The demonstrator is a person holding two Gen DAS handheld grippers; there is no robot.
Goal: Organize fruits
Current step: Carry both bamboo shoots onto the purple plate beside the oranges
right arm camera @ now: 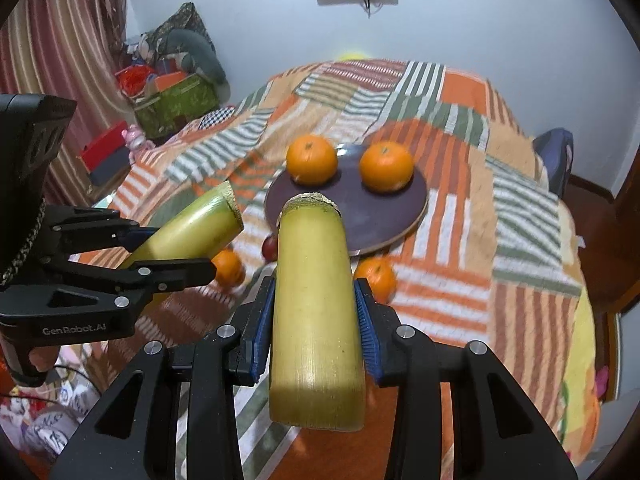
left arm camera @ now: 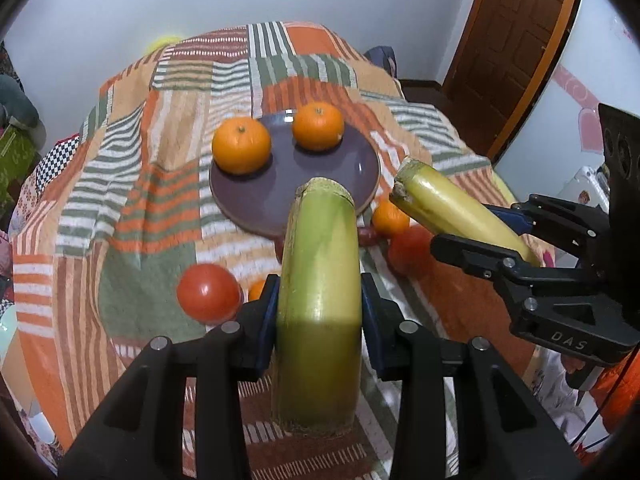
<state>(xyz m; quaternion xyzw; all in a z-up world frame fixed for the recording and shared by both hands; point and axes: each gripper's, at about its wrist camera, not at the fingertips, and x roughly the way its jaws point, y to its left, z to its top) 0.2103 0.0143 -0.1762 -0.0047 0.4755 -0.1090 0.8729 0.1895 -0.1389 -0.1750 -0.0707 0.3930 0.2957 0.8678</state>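
My left gripper [left arm camera: 320, 300] is shut on a thick yellow-green stalk piece [left arm camera: 320, 248], held above the table and pointing toward a purple plate [left arm camera: 260, 196]. To its right, my right gripper [left arm camera: 468, 228] grips a second stalk piece [left arm camera: 440, 204]. In the right wrist view that gripper [right arm camera: 316, 320] clamps its stalk piece [right arm camera: 312, 272] between blue pads, with the left gripper [right arm camera: 176, 248] and its stalk piece [right arm camera: 192, 224] to the left. Two oranges [left arm camera: 241, 145] [left arm camera: 318, 126] sit on the plate [right arm camera: 380, 216].
Loose on the striped patchwork cloth [left arm camera: 140, 200] lie a red tomato [left arm camera: 208, 294], another red fruit [left arm camera: 410, 250], small oranges [left arm camera: 390, 218] [right arm camera: 228, 266] [right arm camera: 376, 278] and a dark red fruit [right arm camera: 270, 248]. Boxes and clutter [right arm camera: 172, 100] stand beyond the left edge; a door [left arm camera: 516, 40] is at right.
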